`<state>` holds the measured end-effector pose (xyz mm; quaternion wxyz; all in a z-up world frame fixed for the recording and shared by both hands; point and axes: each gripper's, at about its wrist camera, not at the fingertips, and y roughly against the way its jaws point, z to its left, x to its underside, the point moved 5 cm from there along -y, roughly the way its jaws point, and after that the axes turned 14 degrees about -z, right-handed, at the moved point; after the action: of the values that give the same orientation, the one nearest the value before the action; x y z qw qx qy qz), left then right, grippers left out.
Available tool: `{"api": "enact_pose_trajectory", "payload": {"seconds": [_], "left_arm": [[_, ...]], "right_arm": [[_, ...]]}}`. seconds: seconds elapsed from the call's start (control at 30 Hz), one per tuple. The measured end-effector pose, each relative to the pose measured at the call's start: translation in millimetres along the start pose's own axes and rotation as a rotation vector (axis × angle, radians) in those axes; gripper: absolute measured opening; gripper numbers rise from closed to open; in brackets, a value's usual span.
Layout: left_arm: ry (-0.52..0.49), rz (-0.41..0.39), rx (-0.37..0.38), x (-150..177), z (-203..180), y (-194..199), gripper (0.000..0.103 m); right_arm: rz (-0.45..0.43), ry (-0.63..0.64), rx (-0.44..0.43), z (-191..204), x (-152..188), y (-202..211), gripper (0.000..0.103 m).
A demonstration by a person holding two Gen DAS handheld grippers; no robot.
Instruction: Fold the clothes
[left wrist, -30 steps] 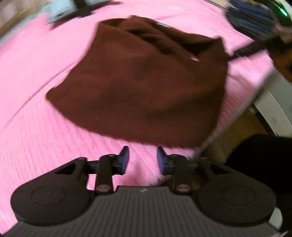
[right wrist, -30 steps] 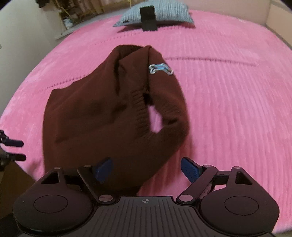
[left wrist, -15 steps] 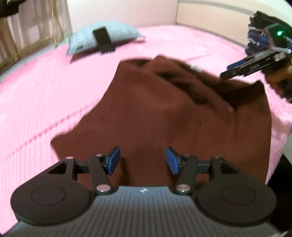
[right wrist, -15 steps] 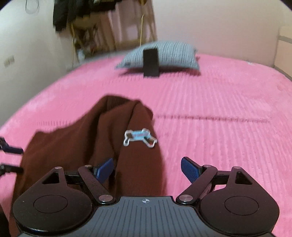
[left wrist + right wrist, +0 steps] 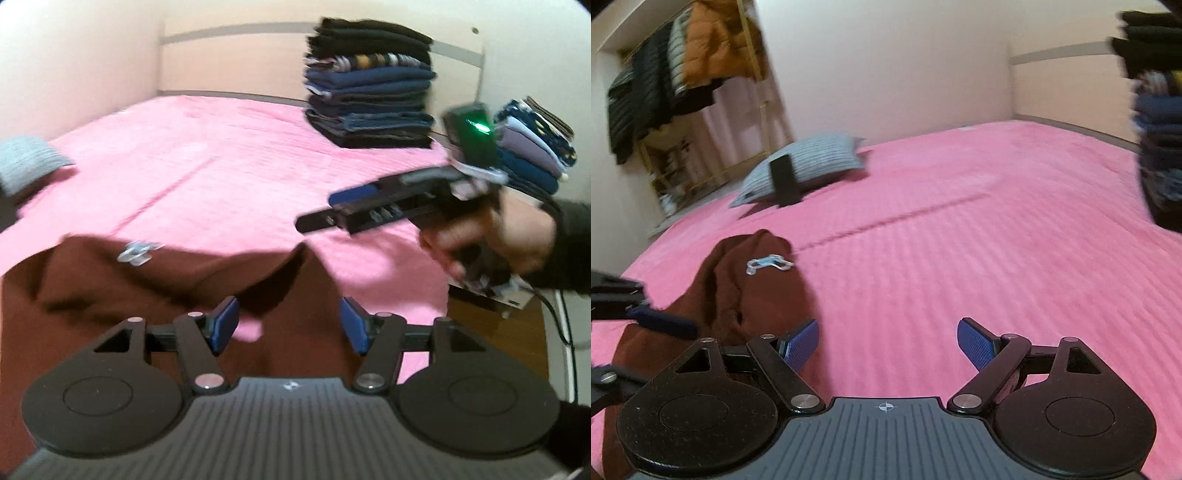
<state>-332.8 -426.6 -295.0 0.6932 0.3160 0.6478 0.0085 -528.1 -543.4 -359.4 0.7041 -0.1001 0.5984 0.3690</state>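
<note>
Both views are smeared with motion, so the fine weave and the small pale tag (image 5: 769, 263) on the brown sweater (image 5: 110, 288) are hard to read, and I cannot tell whether the tag is a label or a clip. The sweater lies rumpled on the pink bedspread (image 5: 960, 240) at the near edge of the bed, and its lower part is cut off behind the gripper bodies in each view. The left gripper (image 5: 289, 325) hangs over the sweater with its jaws opening; cloth and a patch of pink show in the gap, but the blue pads do not press on anything. The right gripper (image 5: 888, 347) has its jaws spread wide over bare bedspread, just beside the sweater's edge, holding nothing. Only the left wrist view shows the person's right hand (image 5: 495, 240) and dark sleeve around that tool, a green light on it, and two stacks of folded clothes (image 5: 369, 85) by the headboard; the right wrist view catches just the edge of one stack. Only the right wrist view shows the grey pillow (image 5: 809, 166) whole, with a black object leaning against it, and a rack of hanging jackets (image 5: 676, 74) by the pale wall.
</note>
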Motion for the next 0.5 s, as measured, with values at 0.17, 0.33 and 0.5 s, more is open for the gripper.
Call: {"api": "enact_pose_trajectory", "payload": {"seconds": [0.17,0.33,0.5], "left_arm": [[-0.038,0.111,0.079,2,-11,-50,0.042],[-0.070,0.128,0.109,0,-2,-55,0.004],[-0.029,-0.024,-0.054,-45,47,32,0.003]], "right_arm": [[0.023,-0.014,0.055,-17,16,19,0.085],[0.086,-0.065,0.013,-7,31,28,0.085],[0.093,-0.120,-0.183,45,29,36,0.085]]}}
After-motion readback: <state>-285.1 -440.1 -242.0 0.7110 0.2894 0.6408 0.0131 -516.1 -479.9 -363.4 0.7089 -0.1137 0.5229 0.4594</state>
